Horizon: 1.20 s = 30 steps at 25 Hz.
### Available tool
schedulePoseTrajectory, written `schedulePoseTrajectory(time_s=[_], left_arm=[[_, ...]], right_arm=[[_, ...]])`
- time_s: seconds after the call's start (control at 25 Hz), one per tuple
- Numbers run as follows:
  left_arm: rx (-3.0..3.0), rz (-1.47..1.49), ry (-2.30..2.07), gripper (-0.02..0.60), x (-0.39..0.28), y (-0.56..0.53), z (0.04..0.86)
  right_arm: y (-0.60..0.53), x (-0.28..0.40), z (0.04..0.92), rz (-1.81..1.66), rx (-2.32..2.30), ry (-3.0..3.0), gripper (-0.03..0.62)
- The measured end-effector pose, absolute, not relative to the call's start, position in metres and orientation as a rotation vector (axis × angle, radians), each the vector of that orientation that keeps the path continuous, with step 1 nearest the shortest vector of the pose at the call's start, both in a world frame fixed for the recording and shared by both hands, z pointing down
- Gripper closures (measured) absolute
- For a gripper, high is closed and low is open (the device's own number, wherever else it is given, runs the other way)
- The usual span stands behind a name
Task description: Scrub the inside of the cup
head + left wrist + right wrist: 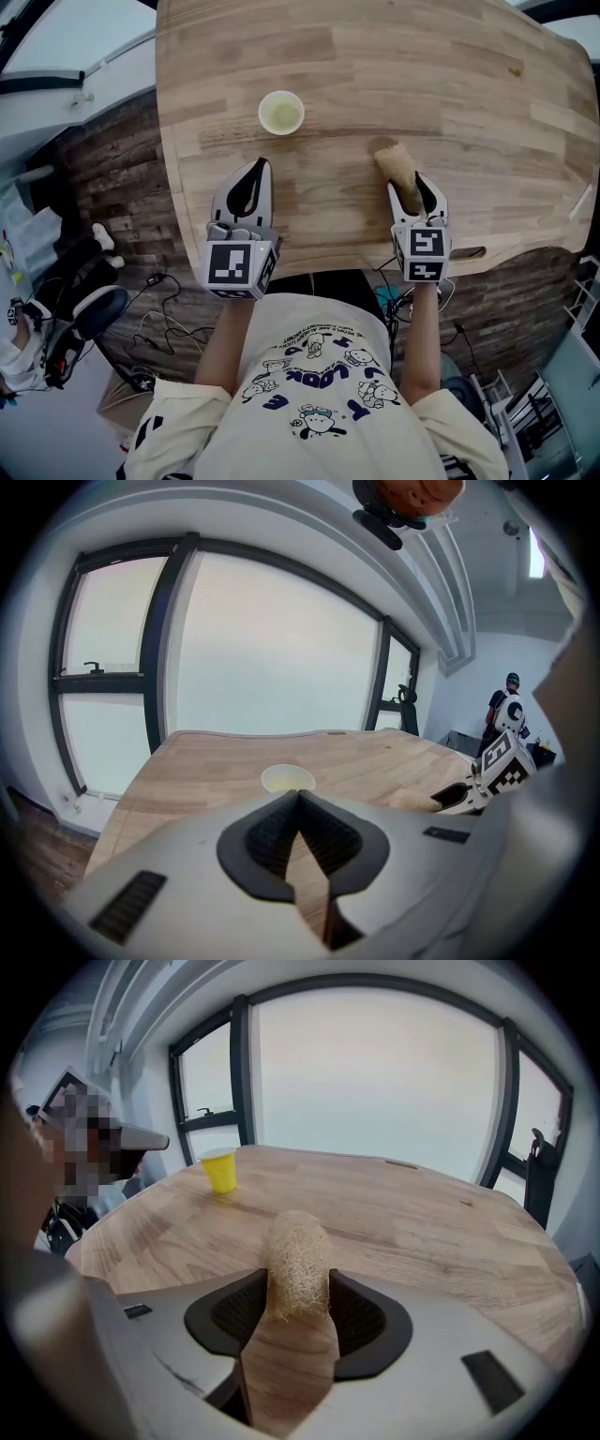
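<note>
Right claw (409,190) is clamped on the scrubber (394,159); the cup (281,112) is seen just ahead of the shut, empty left claw (258,169).

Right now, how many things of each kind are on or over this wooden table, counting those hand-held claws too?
yellow cup: 1
loofah scrubber: 1
grippers: 2, the left gripper and the right gripper
Total: 4

Wooden table (422,84), dark plank floor (112,178), large windows (272,649), seemingly overcast.
</note>
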<state>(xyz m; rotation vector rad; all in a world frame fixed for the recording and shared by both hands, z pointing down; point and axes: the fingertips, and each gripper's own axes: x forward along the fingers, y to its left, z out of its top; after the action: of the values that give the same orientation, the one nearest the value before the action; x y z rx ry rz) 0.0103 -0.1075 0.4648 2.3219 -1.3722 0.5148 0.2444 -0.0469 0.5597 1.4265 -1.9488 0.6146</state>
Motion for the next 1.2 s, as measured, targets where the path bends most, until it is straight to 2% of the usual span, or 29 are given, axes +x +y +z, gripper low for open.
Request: schedulePoseTrajectory(time_s=[0.6, 1.2], left_arm=[[2.3, 0.513, -1.392, 0.583, -0.001, -0.109, 0.47], [2.291, 0.462, -1.329, 0.581, -0.014, -0.113, 0.472]], right_arm=[[-0.052, 0.244, 0.56, 0.597, 1.46, -1.916, 0.476], [-0.105, 0.197, 0.521, 0.598, 1.507, -2.055, 0.487]])
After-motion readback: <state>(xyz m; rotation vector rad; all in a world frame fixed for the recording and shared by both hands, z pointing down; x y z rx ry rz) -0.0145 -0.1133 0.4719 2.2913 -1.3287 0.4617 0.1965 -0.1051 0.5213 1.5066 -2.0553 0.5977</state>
